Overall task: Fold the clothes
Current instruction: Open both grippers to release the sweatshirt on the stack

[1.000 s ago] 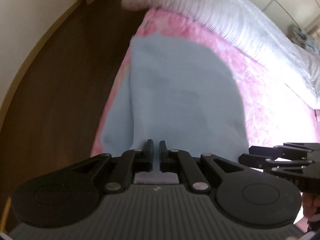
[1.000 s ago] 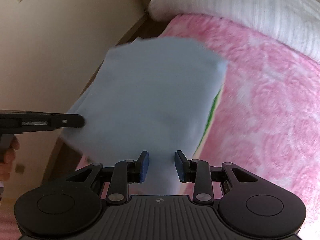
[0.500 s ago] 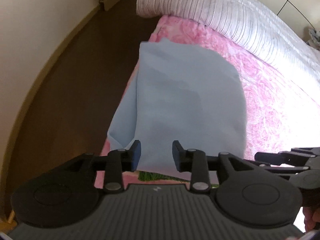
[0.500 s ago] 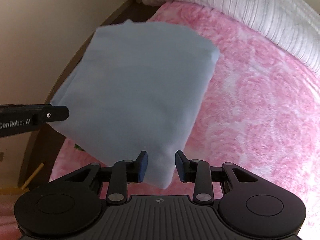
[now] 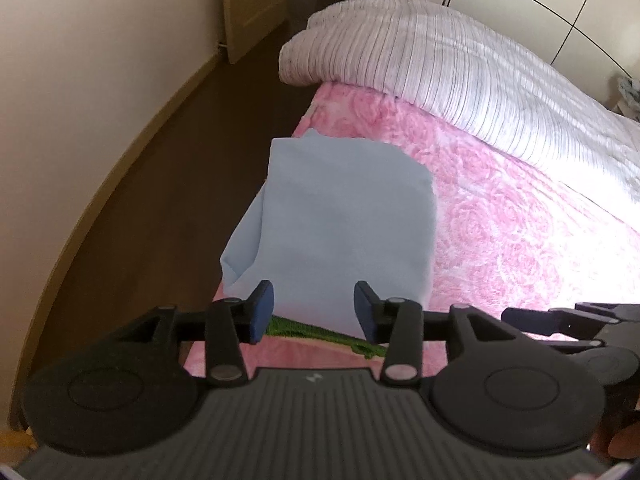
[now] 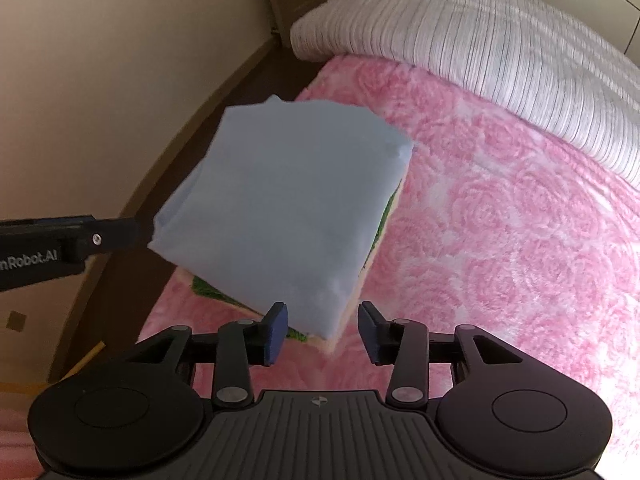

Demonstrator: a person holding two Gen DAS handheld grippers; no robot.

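A folded light blue garment (image 5: 340, 220) (image 6: 288, 208) lies flat near the left edge of the pink flowered bed cover (image 5: 520, 232) (image 6: 520, 240). It rests on a green and cream patch (image 5: 320, 330) (image 6: 296, 334) that peeks out at its near edge. My left gripper (image 5: 314, 310) hovers above the garment's near edge; its jaws are opening and nothing is between them. My right gripper (image 6: 322, 332) hangs above the garment's near right corner, jaws also opening, with nothing between the pads. In the right wrist view the left gripper's side (image 6: 72, 240) reaches in from the left.
A striped white duvet (image 5: 460, 64) (image 6: 480, 48) is bunched at the far end of the bed. Dark wooden floor (image 5: 152, 184) and a cream wall (image 5: 80, 60) run along the bed's left side. A door (image 5: 252, 4) stands at the back.
The left gripper let go of the blue garment and opened. Both grippers rose and drew back, the right one widening. The garment now lies flat and looks smaller in both views.
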